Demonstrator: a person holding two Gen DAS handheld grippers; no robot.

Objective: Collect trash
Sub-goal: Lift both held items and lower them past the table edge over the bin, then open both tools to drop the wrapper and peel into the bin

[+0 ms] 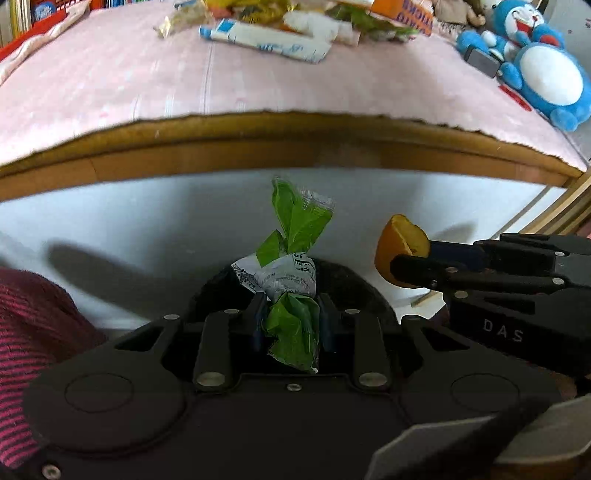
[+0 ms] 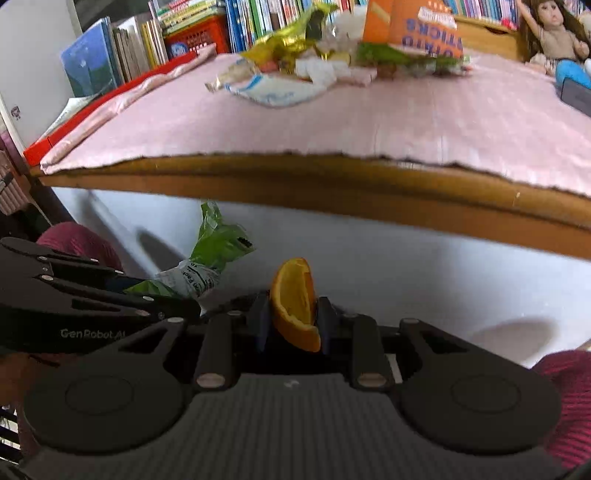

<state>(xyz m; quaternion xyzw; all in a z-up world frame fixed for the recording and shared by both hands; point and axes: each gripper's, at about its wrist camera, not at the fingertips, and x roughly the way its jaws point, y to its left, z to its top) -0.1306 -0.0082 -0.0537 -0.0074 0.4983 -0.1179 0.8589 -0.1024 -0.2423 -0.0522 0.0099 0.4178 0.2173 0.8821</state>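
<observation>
My left gripper (image 1: 291, 317) is shut on a crumpled green and white wrapper (image 1: 295, 258), which sticks up between its fingers. The same wrapper (image 2: 210, 258) shows at the left of the right wrist view. My right gripper (image 2: 291, 319) is shut on an orange peel wedge (image 2: 295, 302), also visible as the peel (image 1: 397, 251) at the right of the left wrist view. Both grippers hang side by side below the front edge of the table (image 1: 258, 147). More trash (image 2: 314, 62) lies piled at the table's far side: a white and blue packet (image 1: 262, 38), gold foil, an orange carton (image 2: 417, 26).
A pink cloth (image 2: 332, 122) covers the wooden table. Books (image 2: 147, 40) line the back left. A blue plush toy (image 1: 543, 70) and a doll (image 2: 554, 33) sit at the right. Red knit sleeves (image 1: 29, 325) flank the grippers. A dark round opening (image 1: 343, 280) lies under the left gripper.
</observation>
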